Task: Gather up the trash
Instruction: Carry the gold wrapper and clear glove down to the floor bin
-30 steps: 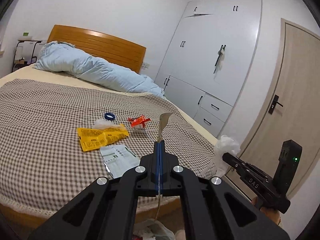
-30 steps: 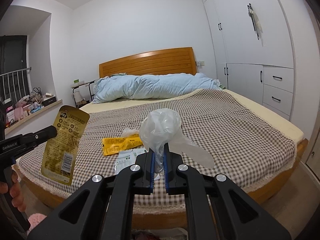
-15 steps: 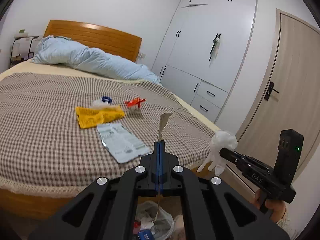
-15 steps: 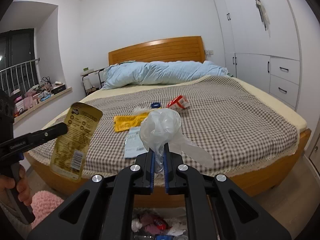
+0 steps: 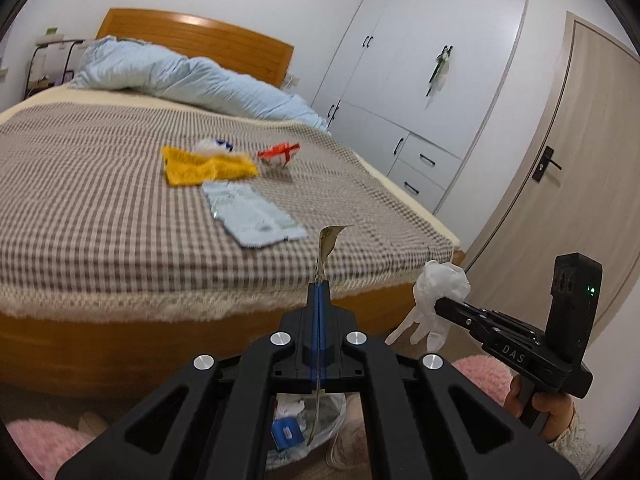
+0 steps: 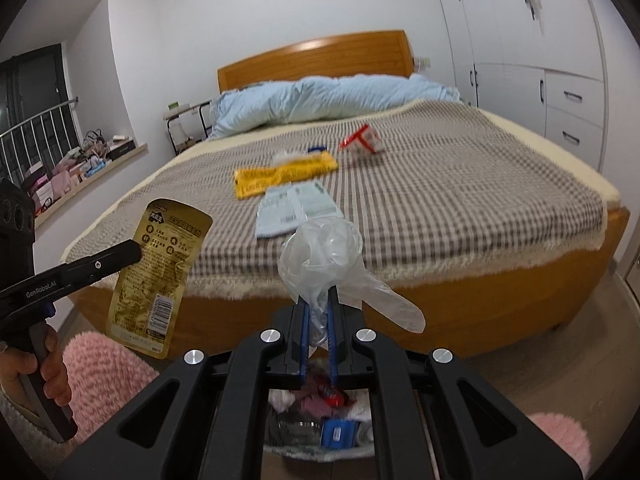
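Currently, left gripper [image 5: 319, 288] fingers are closed on gold wrapper [image 6: 158, 276]; right gripper [image 6: 318, 312] fingers are clamped on clear plastic glove [image 6: 324, 256]. Both hang above trash bag [image 6: 320, 432], w/ more wrappers on bed [image 6: 460, 200].

Our right gripper [image 6: 318, 304] pinching a clear plastic glove [image 6: 324, 256], our left gripper [image 6: 134, 254] clamping a gold wrapper [image 6: 160, 276], trash bag [image 6: 320, 420] below, bed [image 6: 460, 200] carrying a yellow packet [image 6: 280, 176]

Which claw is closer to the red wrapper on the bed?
Neither clearly. The left claw with the gold packet and the right claw with the plastic glove both hang past the bed's foot, far from the red wrapper.
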### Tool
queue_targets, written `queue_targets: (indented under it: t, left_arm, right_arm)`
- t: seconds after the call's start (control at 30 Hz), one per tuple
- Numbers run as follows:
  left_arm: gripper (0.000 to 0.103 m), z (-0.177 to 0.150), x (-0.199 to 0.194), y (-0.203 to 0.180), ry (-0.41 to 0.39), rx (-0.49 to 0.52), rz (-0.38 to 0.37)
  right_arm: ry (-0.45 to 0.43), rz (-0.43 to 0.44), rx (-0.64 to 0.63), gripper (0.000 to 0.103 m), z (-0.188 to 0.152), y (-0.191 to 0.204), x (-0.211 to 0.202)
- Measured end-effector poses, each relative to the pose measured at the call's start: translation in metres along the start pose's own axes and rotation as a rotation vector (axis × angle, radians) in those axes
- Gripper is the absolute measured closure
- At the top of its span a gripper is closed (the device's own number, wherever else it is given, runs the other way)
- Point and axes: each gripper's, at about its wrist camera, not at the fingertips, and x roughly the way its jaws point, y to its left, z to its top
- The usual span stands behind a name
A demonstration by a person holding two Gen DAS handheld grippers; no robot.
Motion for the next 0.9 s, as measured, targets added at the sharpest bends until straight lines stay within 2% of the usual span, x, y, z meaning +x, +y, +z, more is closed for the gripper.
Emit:
queue_targets:
  t: [0.37,0.63,0.9]
  left_arm:
    - [0.103,-0.046,0.017,0.010,0.116,-0.004,0.005]
    - [0.103,-0.080,0.041,0.019,0.200,-0.008,0.016]
    - [0.103,-0.103,0.077,0.038,0.285,-0.020,0.053]
  right_arm:
    - [0.150,-0.001,0.021,0.095,-0.051,-0.001,0.023]
    - [0.226,-0.022,0.028,0.095,-0.074,-0.006,0.044]
    - [0.334,-0.051,0.032,0.095,-0.096,-0.016,0.090]
